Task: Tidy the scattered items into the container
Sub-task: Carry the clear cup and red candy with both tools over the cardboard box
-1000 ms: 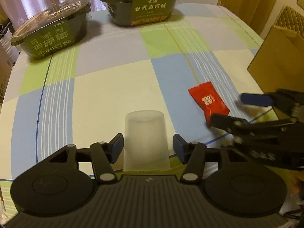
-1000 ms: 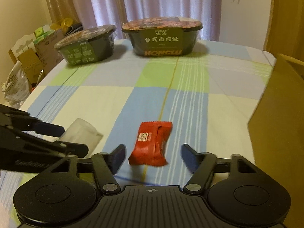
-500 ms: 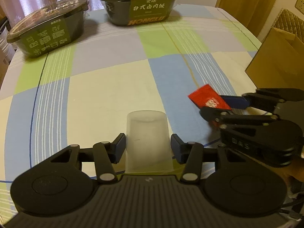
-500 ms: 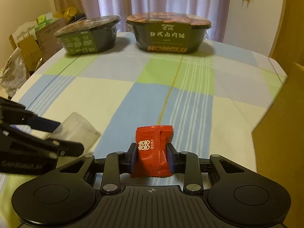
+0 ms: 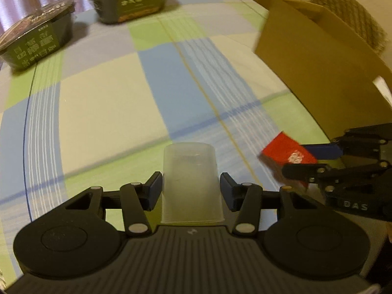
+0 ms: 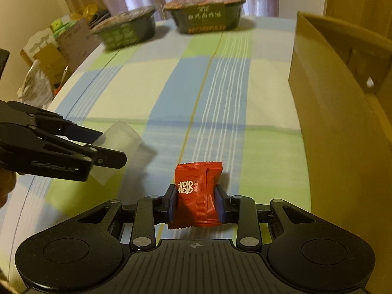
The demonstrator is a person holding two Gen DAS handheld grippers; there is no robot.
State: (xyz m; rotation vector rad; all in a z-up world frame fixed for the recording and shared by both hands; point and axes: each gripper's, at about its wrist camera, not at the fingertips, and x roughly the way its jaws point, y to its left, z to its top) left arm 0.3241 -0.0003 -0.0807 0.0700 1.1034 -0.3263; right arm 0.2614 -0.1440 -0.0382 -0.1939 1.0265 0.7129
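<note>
Over the checked tablecloth, both grippers loaded and the carry to the box under way

Between the right gripper's (image 6: pixel 196 204) pads a crinkly red candy packet (image 6: pixel 197 193) is clamped, lifted off the cloth; the left gripper (image 5: pixel 191 191) brackets a frosted plastic cup (image 5: pixel 191 183), rim toward the camera, jaws snug at its sides, apparently gripping. Next, I'd judge, both swing right over the open cardboard box (image 6: pixel 338 103) and let go. Smooth striped tablecloth (image 5: pixel 110 93); two dark lidded instant-meal bowls (image 6: pixel 205 14) wait at the far edge
</note>
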